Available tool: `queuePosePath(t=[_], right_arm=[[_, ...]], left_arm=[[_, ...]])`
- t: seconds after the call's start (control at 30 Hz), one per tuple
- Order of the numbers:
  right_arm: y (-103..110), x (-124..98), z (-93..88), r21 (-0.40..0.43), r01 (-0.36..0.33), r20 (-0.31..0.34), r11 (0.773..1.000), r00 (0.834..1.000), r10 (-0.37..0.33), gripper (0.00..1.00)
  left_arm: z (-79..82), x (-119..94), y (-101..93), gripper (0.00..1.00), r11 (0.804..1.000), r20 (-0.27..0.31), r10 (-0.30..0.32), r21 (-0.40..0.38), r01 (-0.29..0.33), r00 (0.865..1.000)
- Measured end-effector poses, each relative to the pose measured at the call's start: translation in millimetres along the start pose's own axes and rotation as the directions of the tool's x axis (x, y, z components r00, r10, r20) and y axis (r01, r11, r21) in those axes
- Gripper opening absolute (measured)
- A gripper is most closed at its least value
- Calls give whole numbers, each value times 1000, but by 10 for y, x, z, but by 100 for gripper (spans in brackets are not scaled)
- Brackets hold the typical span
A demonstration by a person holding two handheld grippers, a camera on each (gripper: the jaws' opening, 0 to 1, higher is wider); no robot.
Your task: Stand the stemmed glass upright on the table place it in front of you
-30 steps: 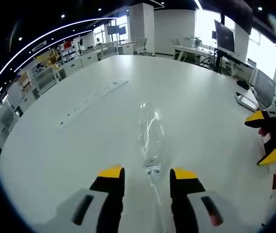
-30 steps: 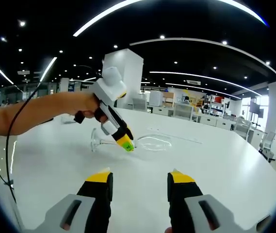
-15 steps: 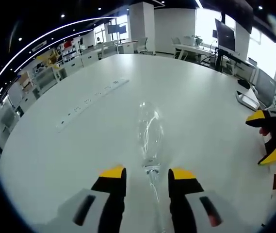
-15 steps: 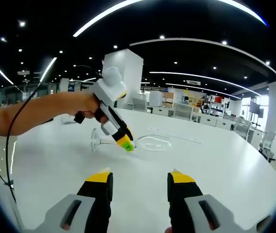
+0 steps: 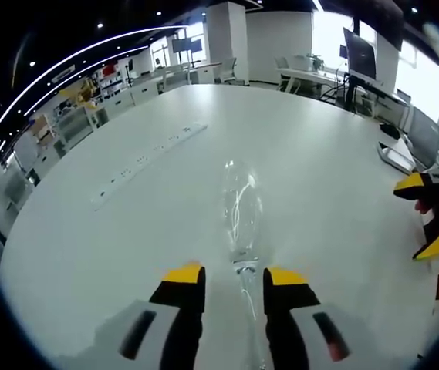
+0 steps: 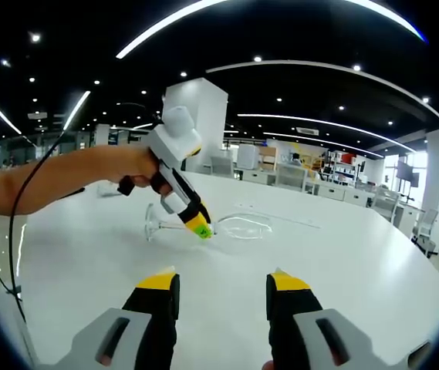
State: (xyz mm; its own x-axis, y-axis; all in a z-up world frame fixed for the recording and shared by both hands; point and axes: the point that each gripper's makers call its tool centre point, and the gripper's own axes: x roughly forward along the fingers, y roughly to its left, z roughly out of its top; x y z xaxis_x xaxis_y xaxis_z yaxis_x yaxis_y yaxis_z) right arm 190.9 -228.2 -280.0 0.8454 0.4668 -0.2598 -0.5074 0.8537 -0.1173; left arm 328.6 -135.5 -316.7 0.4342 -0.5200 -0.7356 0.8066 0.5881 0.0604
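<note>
A clear stemmed glass [image 5: 238, 210] lies on its side on the round white table [image 5: 319, 177], bowl pointing away from me. Its thin stem runs back between the jaws of my left gripper [image 5: 233, 276], which stands open on either side of it, a gap still showing on each side. In the right gripper view the glass [image 6: 242, 226] lies sideways, foot at the left, and the left gripper [image 6: 198, 226] reaches down over the stem, held by a person's hand. My right gripper [image 6: 223, 289] hangs open above the bare table, well short of the glass.
A long white power strip [image 5: 146, 158] lies on the table to the far left of the glass. A flat grey device [image 5: 395, 158] sits near the table's right edge. The right gripper [image 5: 429, 220] stands at the right side. Office desks and chairs surround the table.
The left gripper's jaws have drawn closer together around the stem. The glass and the right gripper have stayed where they were.
</note>
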Motion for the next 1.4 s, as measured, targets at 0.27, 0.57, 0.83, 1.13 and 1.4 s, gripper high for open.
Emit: queuePosePath(t=[0.27, 0.57, 0.83, 1.13, 1.4], right_arm=[[5, -2, -6, -1, -1, 0, 1000, 1000, 1, 48], [2, -3, -7, 0, -2, 1, 1000, 1000, 2, 48], [5, -1, -8, -1, -4, 2, 1000, 1000, 4, 48], [10, 1, -8, 0, -6, 2, 1000, 1000, 6, 48], [33, -19, -10, 0, -5, 3, 1000, 1000, 5, 48]], left_arm=[[-30, 17, -11, 29, 1000, -16, 9, 5, -9, 1000], [-16, 42, 9, 29, 1000, -19, 13, 7, -12, 1000], [-11, 79, 27, 28, 1000, -35, 20, -10, -20, 999], [2, 99, 48, 26, 999, -44, 35, -4, -35, 998], [-16, 106, 58, 25, 999, -52, 38, -3, -38, 998]])
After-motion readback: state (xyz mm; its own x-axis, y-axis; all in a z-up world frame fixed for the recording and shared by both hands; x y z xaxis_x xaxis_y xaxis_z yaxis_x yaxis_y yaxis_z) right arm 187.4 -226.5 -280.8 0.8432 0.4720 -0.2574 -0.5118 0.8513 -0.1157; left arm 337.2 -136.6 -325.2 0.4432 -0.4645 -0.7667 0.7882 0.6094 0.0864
